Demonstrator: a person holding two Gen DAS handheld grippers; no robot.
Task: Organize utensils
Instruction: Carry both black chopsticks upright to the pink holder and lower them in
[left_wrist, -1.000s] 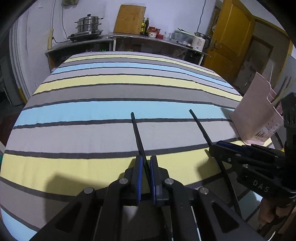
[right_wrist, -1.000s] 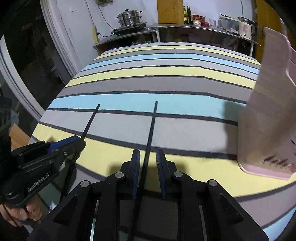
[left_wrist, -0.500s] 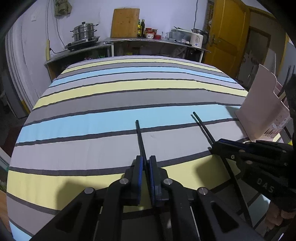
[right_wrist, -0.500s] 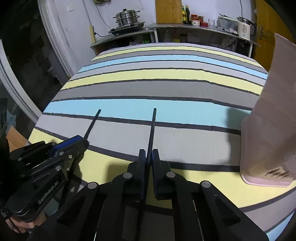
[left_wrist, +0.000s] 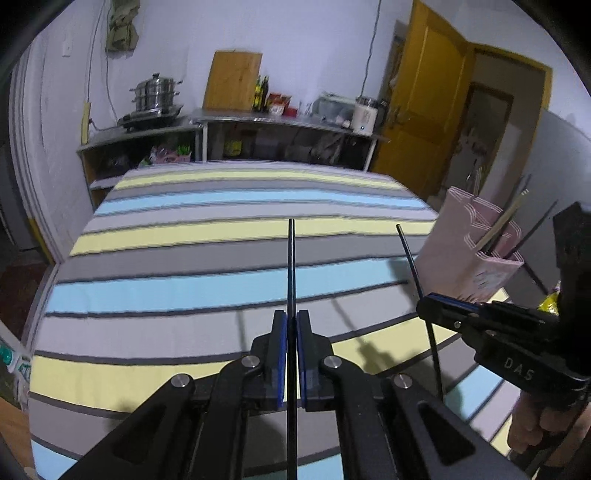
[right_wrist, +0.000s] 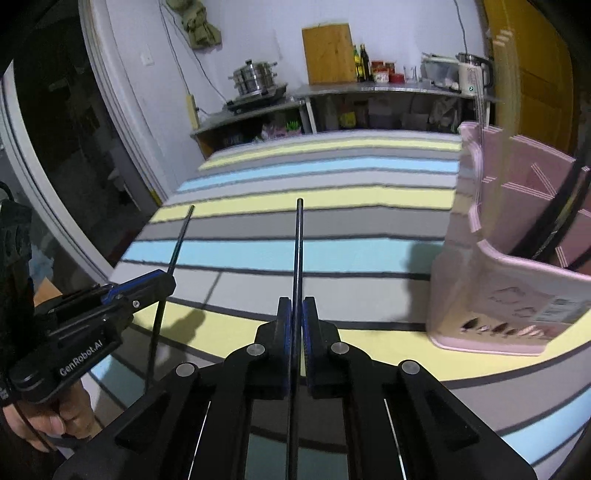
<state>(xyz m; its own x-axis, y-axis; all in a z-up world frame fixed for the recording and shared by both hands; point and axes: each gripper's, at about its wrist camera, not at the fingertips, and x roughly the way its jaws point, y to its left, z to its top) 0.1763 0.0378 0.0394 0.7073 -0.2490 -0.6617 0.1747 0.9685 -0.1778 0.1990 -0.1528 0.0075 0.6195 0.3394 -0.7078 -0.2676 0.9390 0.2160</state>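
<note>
Left gripper (left_wrist: 291, 325) clamped on black chopstick (left_wrist: 291, 266), held clear above striped tablecloth (left_wrist: 184, 291); right gripper (right_wrist: 296, 314) clamped on second black chopstick (right_wrist: 298, 251), likewise aloft; pink utensil holder (right_wrist: 491, 295) standing at right on cloth, more sticks upright inside

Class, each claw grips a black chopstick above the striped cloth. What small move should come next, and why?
Probably carry the right claw and its chopstick right, toward the pink holder. Both claws are shut on chopsticks, the left claw on its own chopstick, and the holder, already holding sticks, stands nearest the right one.
</note>
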